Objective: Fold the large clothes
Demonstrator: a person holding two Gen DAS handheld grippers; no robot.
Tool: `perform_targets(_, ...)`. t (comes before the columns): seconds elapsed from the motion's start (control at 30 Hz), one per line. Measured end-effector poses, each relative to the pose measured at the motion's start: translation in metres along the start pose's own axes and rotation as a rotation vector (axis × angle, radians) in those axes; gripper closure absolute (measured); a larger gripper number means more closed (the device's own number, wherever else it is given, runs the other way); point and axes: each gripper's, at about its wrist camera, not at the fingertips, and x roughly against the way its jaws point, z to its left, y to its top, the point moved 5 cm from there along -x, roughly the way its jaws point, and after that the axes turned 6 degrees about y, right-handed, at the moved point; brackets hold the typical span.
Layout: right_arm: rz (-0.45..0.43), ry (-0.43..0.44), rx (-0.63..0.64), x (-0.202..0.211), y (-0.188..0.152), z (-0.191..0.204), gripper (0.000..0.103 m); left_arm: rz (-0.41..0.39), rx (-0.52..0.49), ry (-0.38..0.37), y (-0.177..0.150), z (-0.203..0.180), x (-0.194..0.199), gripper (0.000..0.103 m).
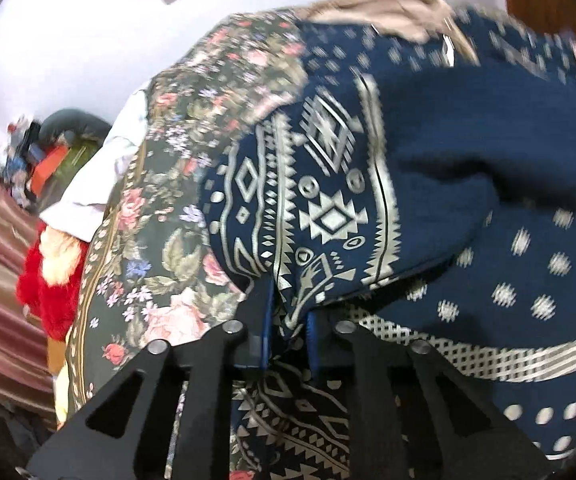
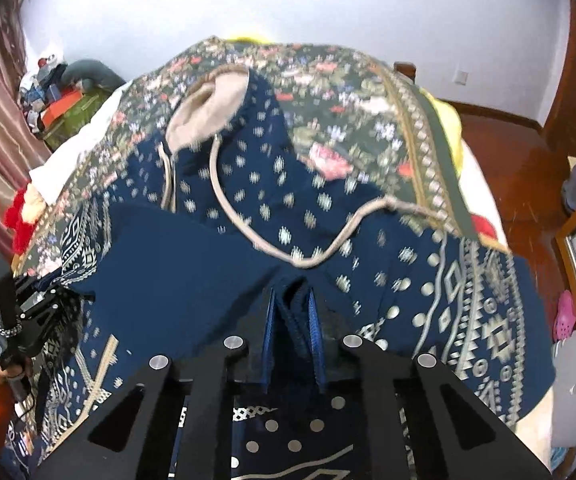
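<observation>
Bed covered by a flowered blanket (image 2: 352,92), blue patterned hoodie (image 2: 247,208) spread on it, hood end laid toward the far wall, left gripper (image 1: 288,332) clamped on its patterned edge, right gripper (image 2: 292,320) clamped on a blue fold.

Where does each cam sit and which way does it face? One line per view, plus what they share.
Left wrist: on the left claw, looking along its fingers at the navy patterned hoodie pinched between them, floral bedspread beyond; only the claw's black frame shows.
Right wrist: on the right claw, facing the hoodie it grips, beige hood and drawcord ahead; the left claw shows at left, held by the person's hand.
Shared: hoodie, bedspread, white wall.
</observation>
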Motion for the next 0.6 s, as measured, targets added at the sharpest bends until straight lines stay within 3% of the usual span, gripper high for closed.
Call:
perform_targets(0.13,-0.068,-0.024,0.015,0.024,0.011,-0.003,0.092,0.015,0.214,-0.102,0.000,0.045,0.013,0.094)
perform_targets(0.23,-0.068,-0.042,0.020,0.030,0.011,-0.008,0.092,0.051,0.294,-0.177,-0.008,0.060,0.014,0.094)
perform_targets(0.4,-0.018,-0.048,0.062,0.026,-0.005,-0.007,0.091,0.136,0.201,-0.170,-0.034,0.042,0.005,0.093)
perform_targets(0.57,0.048,-0.006,0.143,0.014,-0.016,0.017,0.091,0.209,0.150,-0.242,-0.055,0.019,0.015,0.058)
perform_targets(0.6,0.053,-0.004,0.158,0.011,-0.017,0.023,0.091,0.205,0.152,-0.273,-0.055,0.017,0.020,0.057)
